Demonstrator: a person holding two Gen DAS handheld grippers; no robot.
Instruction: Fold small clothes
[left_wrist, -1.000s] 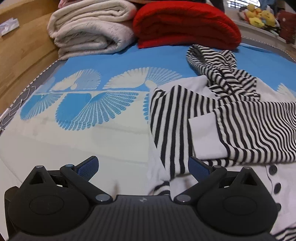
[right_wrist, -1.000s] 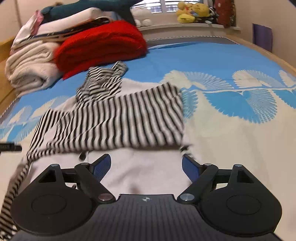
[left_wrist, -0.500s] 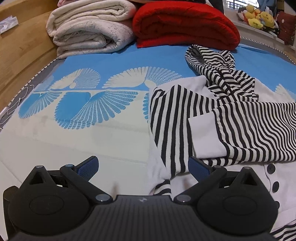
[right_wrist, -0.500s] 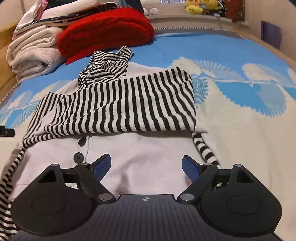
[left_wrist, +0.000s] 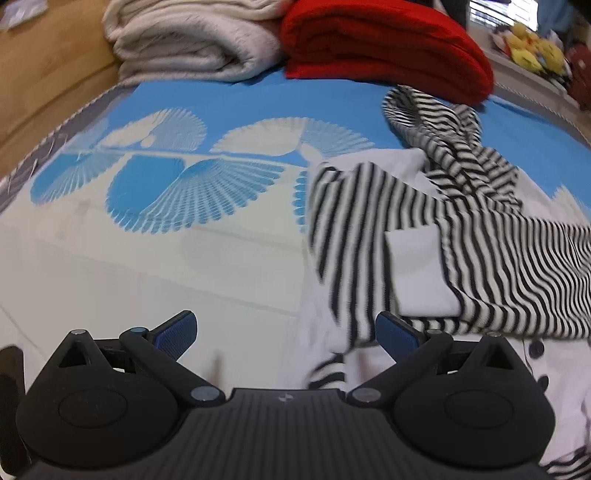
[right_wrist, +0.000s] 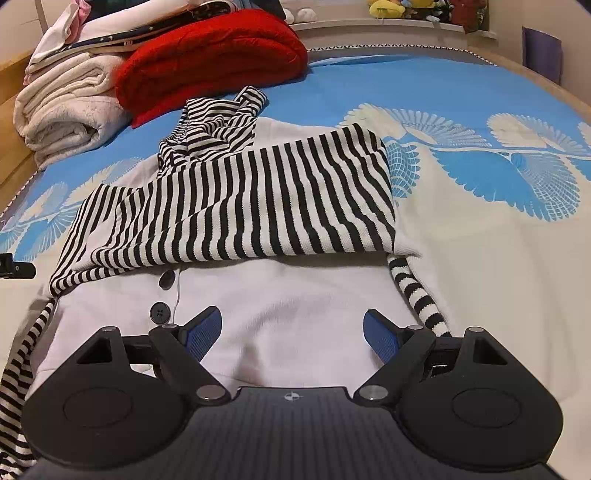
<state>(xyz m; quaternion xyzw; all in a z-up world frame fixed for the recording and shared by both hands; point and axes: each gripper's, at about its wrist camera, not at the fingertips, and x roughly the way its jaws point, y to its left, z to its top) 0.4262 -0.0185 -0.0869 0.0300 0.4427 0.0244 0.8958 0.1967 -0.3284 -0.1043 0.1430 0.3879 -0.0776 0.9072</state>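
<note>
two black grippers with blue pads hover over a small white cardigan with black-and-white striped sleeves and hood (right_wrist: 258, 206), which lies spread on the blue and cream bedspread with fan patterns (right_wrist: 498, 229). both striped sleeves are folded across its chest. the left gripper (left_wrist: 286, 334) is spread wide and empty at the garment's edge. the right gripper (right_wrist: 291, 332) is likewise released above the white front, near two dark buttons (right_wrist: 159, 312). a folded red blanket (right_wrist: 210, 55) and a rolled cream blanket (right_wrist: 66, 110) sit beyond.

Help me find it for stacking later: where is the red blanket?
Right wrist view, upper left: the red blanket lies beside the cream blanket, behind the striped garment.
</note>
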